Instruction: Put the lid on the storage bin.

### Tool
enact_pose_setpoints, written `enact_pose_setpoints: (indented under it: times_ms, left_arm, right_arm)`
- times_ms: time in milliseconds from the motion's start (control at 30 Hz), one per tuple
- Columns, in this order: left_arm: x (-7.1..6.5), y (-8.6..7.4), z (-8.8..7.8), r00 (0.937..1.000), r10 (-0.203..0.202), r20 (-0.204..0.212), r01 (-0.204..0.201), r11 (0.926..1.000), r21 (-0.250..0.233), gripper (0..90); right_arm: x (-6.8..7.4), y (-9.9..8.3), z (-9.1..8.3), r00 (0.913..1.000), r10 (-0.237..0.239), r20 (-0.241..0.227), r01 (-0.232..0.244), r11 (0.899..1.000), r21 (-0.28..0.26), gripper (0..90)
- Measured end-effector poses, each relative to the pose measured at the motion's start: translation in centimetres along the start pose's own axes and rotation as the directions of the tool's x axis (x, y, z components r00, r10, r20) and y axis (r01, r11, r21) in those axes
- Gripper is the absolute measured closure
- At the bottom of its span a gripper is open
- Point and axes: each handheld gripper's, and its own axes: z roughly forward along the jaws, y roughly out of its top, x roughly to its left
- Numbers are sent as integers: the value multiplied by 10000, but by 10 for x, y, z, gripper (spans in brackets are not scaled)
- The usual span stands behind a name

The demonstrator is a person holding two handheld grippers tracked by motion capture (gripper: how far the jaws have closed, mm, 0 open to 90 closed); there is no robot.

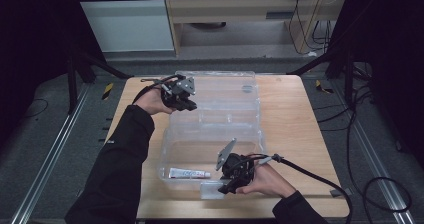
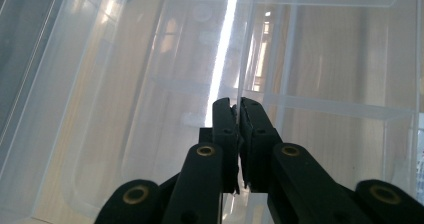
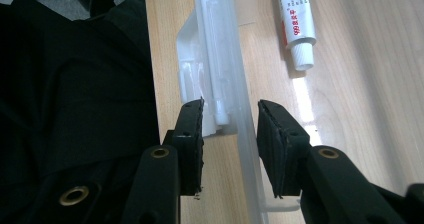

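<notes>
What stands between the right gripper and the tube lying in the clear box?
The box's near wall. The right gripper straddles that wall, open, one jaw outside, one inside. The tube lies inside the box beyond it, with nothing on top.

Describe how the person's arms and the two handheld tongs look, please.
Both arms wear black long sleeves. Each of the tongs, left and right, is a black device with a grey three-cornered plate on top and a trailing black cable. Its two flat black jaws have ridged pads and brass-coloured pivot rivets.

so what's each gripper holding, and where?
Left gripper is pinched on the clear box's lid edge. Right gripper straddles its front wall, open, holding nothing.
</notes>
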Motion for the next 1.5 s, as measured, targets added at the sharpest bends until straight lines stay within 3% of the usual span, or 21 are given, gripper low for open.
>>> enact_pose_setpoints:
  times_ms: [300, 633, 800, 1100, 1500]
  left_arm:
    - [-3, 10, -5, 9972, 723, 188, -730, 9964, 421, 898]
    - [-16, 14, -21, 9961, 775, 431, -777, 9970, 34, 900]
    - [-36, 18, -37, 9924, 1180, 359, -1181, 9930, 8, 900]
    - [-71, 16, -51, 9898, 1424, 110, -1422, 9898, -120, 900]
    - [-98, 16, -58, 9870, 1610, 16, -1610, 9867, 217, 900]
  right_arm:
    - [1, -1, 0, 9999, -11, 135, 11, 10000, -29, 643]
    - [2, -1, 1, 9999, -25, 139, 26, 10000, -31, 645]
    - [3, -1, 1, 9996, -79, 266, 81, 10000, -49, 646]
    - [6, -2, 1, 9990, -96, 446, 100, 9999, -81, 646]
    - [7, -2, 1, 9985, -149, 529, 157, 9998, -141, 644]
